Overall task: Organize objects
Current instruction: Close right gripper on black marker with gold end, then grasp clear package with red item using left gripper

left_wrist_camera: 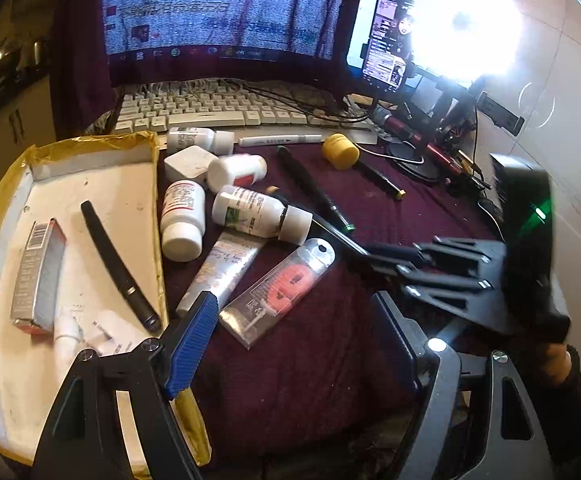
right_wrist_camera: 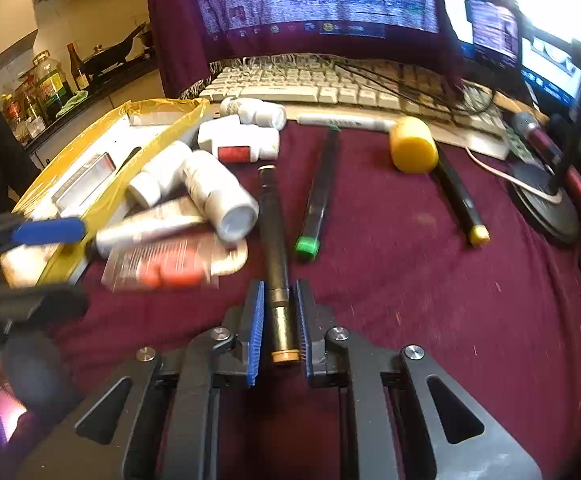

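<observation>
In the right wrist view my right gripper [right_wrist_camera: 280, 296] is shut on the near end of a black pen with a gold tip [right_wrist_camera: 273, 232] that lies on the maroon cloth. The left wrist view shows the same right gripper [left_wrist_camera: 386, 260] at the right, its fingertips on the pen [left_wrist_camera: 340, 237]. My left gripper [left_wrist_camera: 292, 308] stands open and holds nothing, low over a clear packet with an orange item [left_wrist_camera: 282, 284], beside the yellow-taped white tray [left_wrist_camera: 102, 184]. In the tray lie another black pen [left_wrist_camera: 118, 264], a silver box [left_wrist_camera: 38, 276] and a white tube.
Several white bottles [left_wrist_camera: 182, 220] and a silver tube [left_wrist_camera: 222, 272] are piled by the tray. A green-ended pen [right_wrist_camera: 318, 184], a yellow-ended marker [right_wrist_camera: 458, 196], a yellow cap [right_wrist_camera: 412, 144] and a white marker [right_wrist_camera: 342, 121] lie on the cloth. Behind are a keyboard [left_wrist_camera: 210, 108], a monitor and a phone stand.
</observation>
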A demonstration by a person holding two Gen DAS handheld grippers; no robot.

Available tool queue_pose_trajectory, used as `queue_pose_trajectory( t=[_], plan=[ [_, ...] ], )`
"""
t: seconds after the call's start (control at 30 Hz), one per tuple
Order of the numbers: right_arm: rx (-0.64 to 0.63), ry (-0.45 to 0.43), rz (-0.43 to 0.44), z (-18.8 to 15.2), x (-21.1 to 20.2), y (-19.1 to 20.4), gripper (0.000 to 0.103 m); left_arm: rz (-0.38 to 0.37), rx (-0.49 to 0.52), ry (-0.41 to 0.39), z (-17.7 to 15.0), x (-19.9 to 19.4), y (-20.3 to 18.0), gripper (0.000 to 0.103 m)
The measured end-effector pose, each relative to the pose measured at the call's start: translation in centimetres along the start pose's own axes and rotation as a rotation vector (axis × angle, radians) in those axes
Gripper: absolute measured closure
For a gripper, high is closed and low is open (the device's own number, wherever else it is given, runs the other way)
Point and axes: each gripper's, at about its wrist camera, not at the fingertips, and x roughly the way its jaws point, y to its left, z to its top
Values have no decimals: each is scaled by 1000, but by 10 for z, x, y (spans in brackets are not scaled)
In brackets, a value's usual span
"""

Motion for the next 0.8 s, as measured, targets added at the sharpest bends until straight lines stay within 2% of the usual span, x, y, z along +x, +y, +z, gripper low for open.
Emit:
queue_pose_trajectory(
  t=[0.13,0.2,0.5,0.53,0.6,0.7,0.8],
  plan=[
    [1,14,-134,-10,-17,-9,90,-2,10,34,6,17,-3,30],
    [14,27,-170,-12,-21,-15,90,7,21,50,8,26,-6,30],
    [26,23,-150,-4,-15,-9,90,73,125,119,9,61,-29,32],
    [30,24,-152,-5,-15,-9,89,87,139,116,8,62,-31,34],
    [39,31,-152,-6,-13,-12,89,107,144,115,5,58,-33,52],
    [54,41,-150,-7,-12,-14,89,51,113,128,4,52,-31,54],
    [56,43,-147,-8,-12,-15,88,80,94,125,4,55,-26,52]
  ],
)
